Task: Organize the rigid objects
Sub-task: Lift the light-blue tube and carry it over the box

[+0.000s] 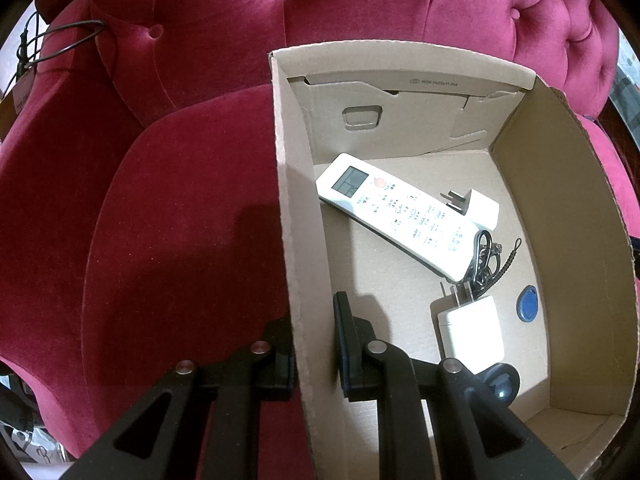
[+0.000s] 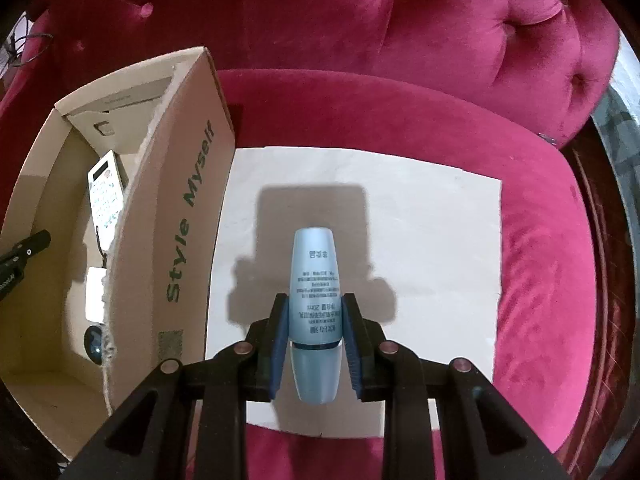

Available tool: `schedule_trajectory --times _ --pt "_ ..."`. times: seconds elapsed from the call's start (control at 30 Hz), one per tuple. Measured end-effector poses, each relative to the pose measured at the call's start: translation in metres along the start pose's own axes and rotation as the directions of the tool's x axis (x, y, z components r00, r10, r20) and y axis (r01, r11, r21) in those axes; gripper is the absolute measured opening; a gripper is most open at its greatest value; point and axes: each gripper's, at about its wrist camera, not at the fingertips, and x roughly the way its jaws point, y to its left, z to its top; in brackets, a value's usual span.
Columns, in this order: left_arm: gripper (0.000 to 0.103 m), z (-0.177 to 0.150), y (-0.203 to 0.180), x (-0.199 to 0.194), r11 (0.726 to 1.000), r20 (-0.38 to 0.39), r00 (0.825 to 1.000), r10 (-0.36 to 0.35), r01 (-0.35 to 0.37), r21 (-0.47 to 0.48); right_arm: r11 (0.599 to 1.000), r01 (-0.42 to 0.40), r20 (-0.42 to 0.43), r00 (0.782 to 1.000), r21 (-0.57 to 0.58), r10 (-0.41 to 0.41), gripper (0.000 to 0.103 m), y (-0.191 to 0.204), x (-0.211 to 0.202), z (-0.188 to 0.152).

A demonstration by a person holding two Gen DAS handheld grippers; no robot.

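Observation:
My right gripper (image 2: 315, 312) is shut on a pale blue bottle (image 2: 315, 280) and holds it above a white sheet (image 2: 420, 240) on the red sofa seat. An open cardboard box (image 2: 176, 216) stands left of it. My left gripper (image 1: 310, 336) straddles the box's left wall (image 1: 296, 240), one finger (image 1: 346, 332) inside and one outside, shut on the wall. Inside the box lie a white remote (image 1: 396, 212), two white plug adapters (image 1: 472, 332), a black corded item (image 1: 486, 256), a blue round tag (image 1: 527, 304) and a dark round object (image 1: 500, 384).
The red tufted sofa back (image 2: 440, 32) rises behind the seat. A black cable (image 1: 60, 40) hangs over the left armrest. The sofa's wooden edge (image 2: 600, 240) runs along the right.

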Motion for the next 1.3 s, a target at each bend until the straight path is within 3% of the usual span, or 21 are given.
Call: schedule_trajectory --times 0.17,0.7,1.3 --pt "0.016 0.0 0.001 0.0 1.0 0.0 1.0 -0.002 0.002 -0.001 1.0 0.006 0.005 1.0 0.014 -0.006 0.027 0.004 -0.004 0.002" --pt "0.016 -0.001 0.002 0.0 1.0 0.0 1.0 -0.004 0.004 0.0 1.0 0.006 0.049 0.999 -0.003 -0.006 0.027 0.014 -0.071 0.01" --pt "0.016 -0.001 0.002 0.0 1.0 0.001 1.0 -0.005 0.005 0.0 0.995 -0.043 0.066 0.997 -0.088 0.049 0.027 0.07 -0.109 0.024"
